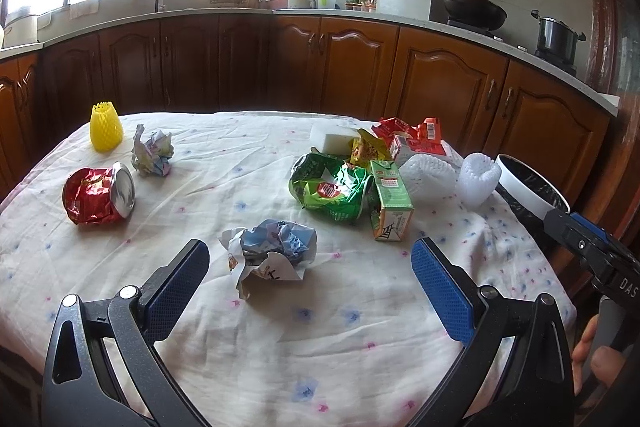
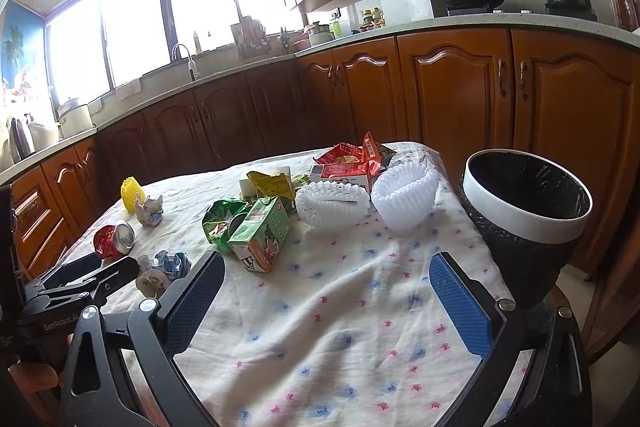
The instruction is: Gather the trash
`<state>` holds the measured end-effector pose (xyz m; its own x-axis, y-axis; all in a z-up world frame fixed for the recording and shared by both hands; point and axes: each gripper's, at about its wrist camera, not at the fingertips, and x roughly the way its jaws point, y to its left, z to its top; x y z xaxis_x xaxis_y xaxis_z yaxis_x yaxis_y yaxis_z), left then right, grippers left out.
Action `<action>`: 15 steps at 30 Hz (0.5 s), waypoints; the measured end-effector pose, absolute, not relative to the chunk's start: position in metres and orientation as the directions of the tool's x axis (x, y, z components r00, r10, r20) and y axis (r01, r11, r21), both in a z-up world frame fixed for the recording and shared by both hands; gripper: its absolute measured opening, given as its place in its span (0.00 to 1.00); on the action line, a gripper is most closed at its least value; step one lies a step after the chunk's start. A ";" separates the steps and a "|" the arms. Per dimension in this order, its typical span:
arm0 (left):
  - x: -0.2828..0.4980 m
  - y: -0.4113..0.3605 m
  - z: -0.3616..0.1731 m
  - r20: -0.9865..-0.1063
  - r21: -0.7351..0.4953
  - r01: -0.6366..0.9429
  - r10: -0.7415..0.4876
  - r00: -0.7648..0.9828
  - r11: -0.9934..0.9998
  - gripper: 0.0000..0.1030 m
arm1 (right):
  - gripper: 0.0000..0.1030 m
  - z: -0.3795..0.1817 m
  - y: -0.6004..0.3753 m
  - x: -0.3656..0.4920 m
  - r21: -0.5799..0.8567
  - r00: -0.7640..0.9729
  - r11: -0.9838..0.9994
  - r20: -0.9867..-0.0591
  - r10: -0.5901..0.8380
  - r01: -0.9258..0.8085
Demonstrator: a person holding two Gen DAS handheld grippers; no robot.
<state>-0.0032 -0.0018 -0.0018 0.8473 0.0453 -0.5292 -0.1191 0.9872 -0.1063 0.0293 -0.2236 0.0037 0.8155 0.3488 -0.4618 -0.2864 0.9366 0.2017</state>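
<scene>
Bench (image 1: 360, 327) covered with a white cloth printed in small blue and pink flowers; trash scattered across it.

Left gripper (image 1: 310, 267): jaws spread wide, nothing held. It hovers above the near part of the bench, with a crumpled paper ball (image 1: 272, 253), blue and white, lying on the cloth between and just ahead of its fingers (image 1: 438, 279). No contact visible.

Right gripper (image 2: 328, 291): jaws also spread wide, empty, over bare cloth at the near right of the bench. Fingers touch nothing.

Left side of the bench: crushed red can (image 1: 98, 195) on its side, silver end showing; a second crumpled paper ball (image 1: 153, 153) just behind it; yellow foam fruit net (image 1: 105, 127) upright near the far left edge.

Centre-right cluster: crumpled green wrapper (image 1: 332, 189) touching a green juice carton (image 1: 390, 201) that lies tipped on its side. Behind these, a yellow wrapper (image 1: 366, 147), a white sponge-like block (image 1: 334, 139) and red wrappers (image 1: 416, 135), heaped together. Two white foam fruit nets (image 2: 404, 197) next to the pile on the right, one on its side, one upright and open.

Trash bin (image 2: 560, 227): white rim, black liner, stands just off the right edge of the bench, tilted in view. What its inside holds cannot be made out.
</scene>
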 end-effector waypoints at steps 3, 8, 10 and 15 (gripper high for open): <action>-0.003 -0.001 -0.003 -0.532 -0.106 -0.119 0.045 0.845 0.987 1.00 | 1.00 0.004 -0.223 0.029 0.204 0.813 0.935 -0.463 0.352 -0.289; -0.001 -0.001 -0.004 -0.537 -0.104 -0.119 0.045 0.842 0.987 1.00 | 1.00 0.003 -0.222 0.029 0.209 0.810 0.932 -0.462 0.360 -0.295; -0.001 -0.001 -0.005 -0.539 -0.104 -0.119 0.045 0.841 0.987 1.00 | 1.00 0.004 -0.221 0.029 0.212 0.808 0.930 -0.463 0.365 -0.298; 0.000 0.000 -0.005 -0.542 -0.102 -0.119 0.045 0.839 0.988 1.00 | 1.00 0.003 -0.217 0.028 0.219 0.801 0.926 -0.466 0.376 -0.308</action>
